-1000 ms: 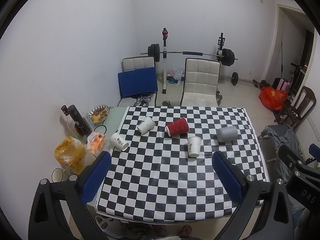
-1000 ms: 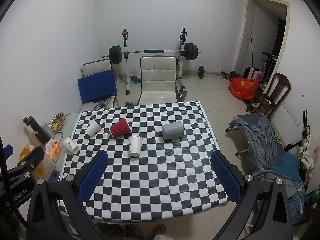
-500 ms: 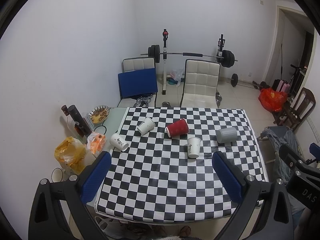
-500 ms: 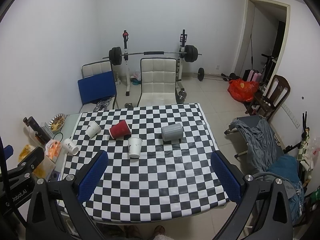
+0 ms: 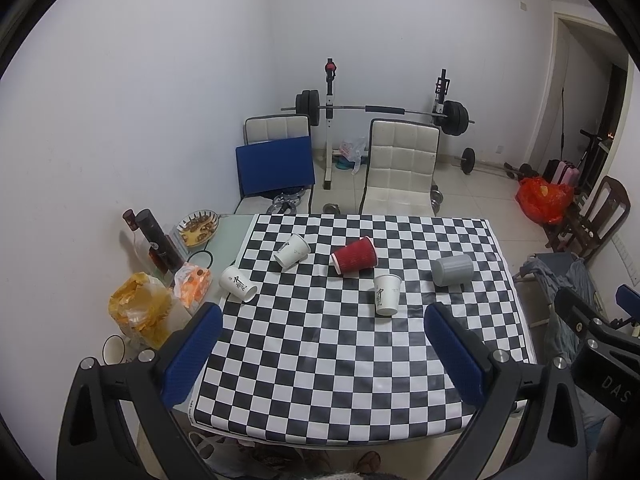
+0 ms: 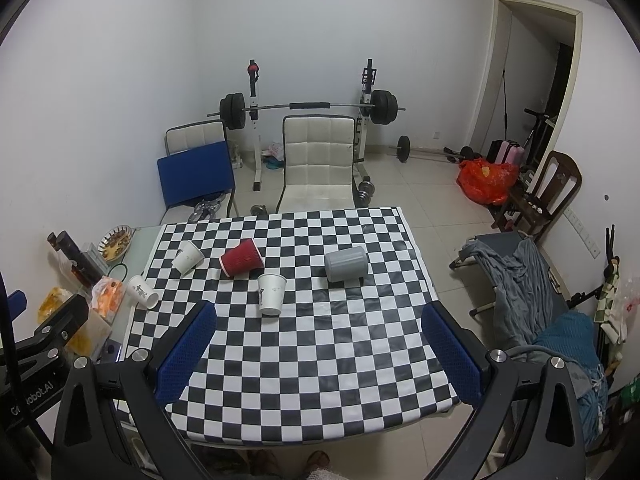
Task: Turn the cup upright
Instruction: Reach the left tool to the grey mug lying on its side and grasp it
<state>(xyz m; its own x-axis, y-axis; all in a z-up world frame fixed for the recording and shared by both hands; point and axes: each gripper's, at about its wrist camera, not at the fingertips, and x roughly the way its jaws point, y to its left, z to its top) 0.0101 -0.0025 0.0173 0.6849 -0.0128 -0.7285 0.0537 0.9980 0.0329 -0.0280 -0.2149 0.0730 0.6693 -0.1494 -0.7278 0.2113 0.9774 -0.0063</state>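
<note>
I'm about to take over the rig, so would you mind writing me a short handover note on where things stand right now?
Left gripper: open, empty, raised above the near table edge.
Right gripper: open, empty, likewise raised.
On the checkered cloth, five cups, none touched:
red cup, on its side;
grey cup, on its side;
far white cup, on its side;
left-edge white cup, on its side;
middle white cup, which seems tipped towards the camera, though its pose is hard to judge.
Done: nothing yet.
Left: every flip.
</note>
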